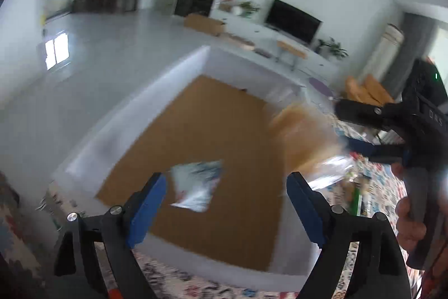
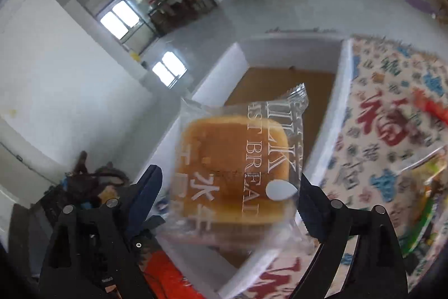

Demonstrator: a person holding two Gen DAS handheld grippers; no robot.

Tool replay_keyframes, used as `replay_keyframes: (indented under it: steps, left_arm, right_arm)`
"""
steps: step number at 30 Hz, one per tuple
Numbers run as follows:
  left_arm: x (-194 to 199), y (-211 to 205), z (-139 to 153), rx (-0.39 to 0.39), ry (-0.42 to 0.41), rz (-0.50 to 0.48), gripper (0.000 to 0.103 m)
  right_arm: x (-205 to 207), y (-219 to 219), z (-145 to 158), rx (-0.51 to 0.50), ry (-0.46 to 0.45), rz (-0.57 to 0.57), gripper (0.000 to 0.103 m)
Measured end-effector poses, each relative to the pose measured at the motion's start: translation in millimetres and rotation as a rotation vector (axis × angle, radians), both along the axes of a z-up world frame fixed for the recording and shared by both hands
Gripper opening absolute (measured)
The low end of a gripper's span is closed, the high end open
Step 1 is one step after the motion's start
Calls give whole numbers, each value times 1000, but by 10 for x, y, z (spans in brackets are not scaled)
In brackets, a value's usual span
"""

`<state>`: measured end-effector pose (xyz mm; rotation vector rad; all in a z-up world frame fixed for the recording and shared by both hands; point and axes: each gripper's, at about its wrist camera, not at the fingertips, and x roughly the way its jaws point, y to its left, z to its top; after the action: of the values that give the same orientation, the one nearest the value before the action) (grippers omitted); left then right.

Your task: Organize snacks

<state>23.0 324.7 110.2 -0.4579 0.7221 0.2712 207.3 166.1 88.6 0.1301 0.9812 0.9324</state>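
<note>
1. So far, one silvery snack packet point(image 1: 196, 187) lies inside the white box point(image 1: 134, 114).
2. Right gripper point(image 2: 229, 184) jaws wide, bread packet point(image 2: 235, 167) between them, above the box.
3. Left gripper point(image 1: 226, 201) jaws open, empty; more snacks point(image 2: 422, 187) wait beside the box.

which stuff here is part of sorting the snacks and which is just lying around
Job:
white box with brown cardboard floor
silvery snack packet in the box
clear-wrapped golden bread square
green-edged snack pack on the patterned mat

Lying about:
black television
potted plant
purple round stool
</note>
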Motion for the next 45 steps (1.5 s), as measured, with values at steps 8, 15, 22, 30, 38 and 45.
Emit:
replay_keyframes:
  steps: [8,15,22,30,38,45]
  left_arm:
    - [4,-566,-56,24,-33,-128,87]
    - [500,-2112,-202,-134,-71,-576,95]
    - [1073,-3214,-983,81,101,-680,95]
    - [1422,-3093,-1555,237,166,-499,96]
    - [1412,-3173,-1601,277,186,-516,103]
    - [1419,-3174,-1605,277,186,-516,103]
  right_arm:
    - [-160,-899,-223,61,-89,-121,92]
    - [-338,-2766,-977,-360,-274,-472,92]
    - [-453,-3965,-1344,-520,-304,-678,92]
    - [-351,-4261,-1514,-489,-231,-741,94]
    - [-370,-4215,-1511,-490,-233,-740,94]
    - [-372,-4216,-1496,-488,-231,-739,95]
